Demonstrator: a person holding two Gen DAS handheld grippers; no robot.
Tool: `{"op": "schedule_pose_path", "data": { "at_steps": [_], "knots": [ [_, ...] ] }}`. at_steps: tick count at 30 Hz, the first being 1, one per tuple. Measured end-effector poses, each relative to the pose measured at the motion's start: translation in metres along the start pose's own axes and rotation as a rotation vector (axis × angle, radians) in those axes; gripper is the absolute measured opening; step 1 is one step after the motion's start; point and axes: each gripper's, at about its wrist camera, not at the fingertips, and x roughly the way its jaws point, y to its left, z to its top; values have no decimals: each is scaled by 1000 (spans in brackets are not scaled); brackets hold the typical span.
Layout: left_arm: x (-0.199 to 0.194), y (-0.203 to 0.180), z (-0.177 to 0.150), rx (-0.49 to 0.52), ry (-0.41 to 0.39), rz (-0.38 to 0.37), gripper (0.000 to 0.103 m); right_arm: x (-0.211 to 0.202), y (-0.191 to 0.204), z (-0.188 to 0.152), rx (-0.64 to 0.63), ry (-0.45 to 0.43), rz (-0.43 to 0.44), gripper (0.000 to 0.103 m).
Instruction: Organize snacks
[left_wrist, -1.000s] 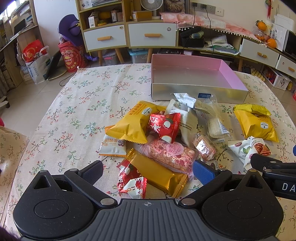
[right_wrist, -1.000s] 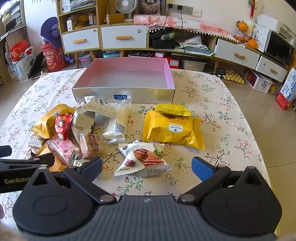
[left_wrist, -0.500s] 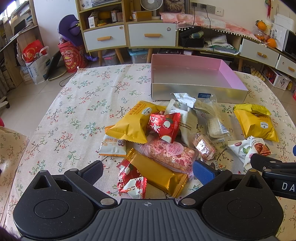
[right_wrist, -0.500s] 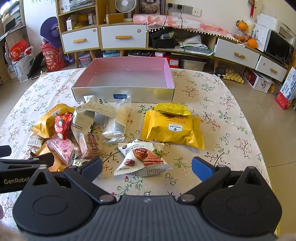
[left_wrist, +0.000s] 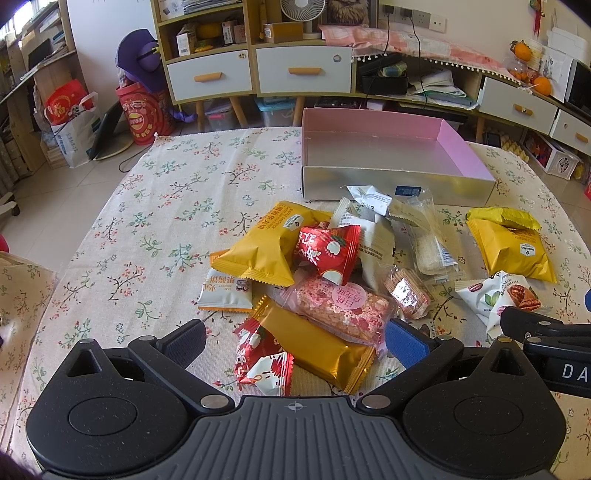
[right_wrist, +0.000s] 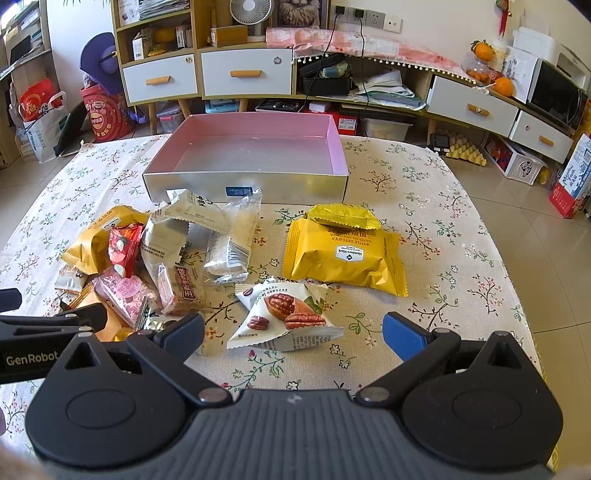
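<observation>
A heap of wrapped snacks lies on the flowered tablecloth (left_wrist: 155, 206) in front of a shallow silver box with a pink inside (left_wrist: 388, 147) (right_wrist: 251, 147), which holds nothing. My left gripper (left_wrist: 295, 341) is open above a gold bar packet (left_wrist: 317, 347) and a small red packet (left_wrist: 264, 360). A pink rice bar (left_wrist: 343, 308) and a yellow packet (left_wrist: 269, 245) lie just beyond. My right gripper (right_wrist: 293, 334) is open around a white pecan packet (right_wrist: 286, 317). Behind it sits a big yellow waffle packet (right_wrist: 343, 253) with a small one (right_wrist: 343, 216) on top.
White and clear wrappers (right_wrist: 229, 236) lie between the box and the heap. The other gripper shows at each view's side edge. Drawers and shelves (left_wrist: 258, 70) stand beyond the table, with bags on the floor at the left (left_wrist: 70, 118). Bare cloth spreads left of the heap.
</observation>
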Motion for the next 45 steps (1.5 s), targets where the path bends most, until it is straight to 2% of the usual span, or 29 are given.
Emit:
{"op": "schedule_pose_path", "data": {
  "at_steps": [16, 21, 25, 29, 39, 45],
  "knots": [
    [-1, 0, 0, 1, 0, 0, 103, 0, -2, -2, -1, 3, 0, 103],
    [0, 0, 1, 37, -9, 4, 103, 4, -5, -2, 0, 25, -29, 103],
    [2, 4, 8, 64, -19, -7, 103, 1, -10, 4, 24, 48, 14, 103],
    [5, 14, 22, 72, -3, -38, 103, 0, -17, 14, 44, 83, 79, 103],
    [25, 29, 51, 128, 64, -122, 103, 3, -45, 50, 136, 103, 135, 101],
    [43, 51, 50, 55, 108, -216, 101, 22, -55, 51, 172, 128, 178, 95]
  ]
}}
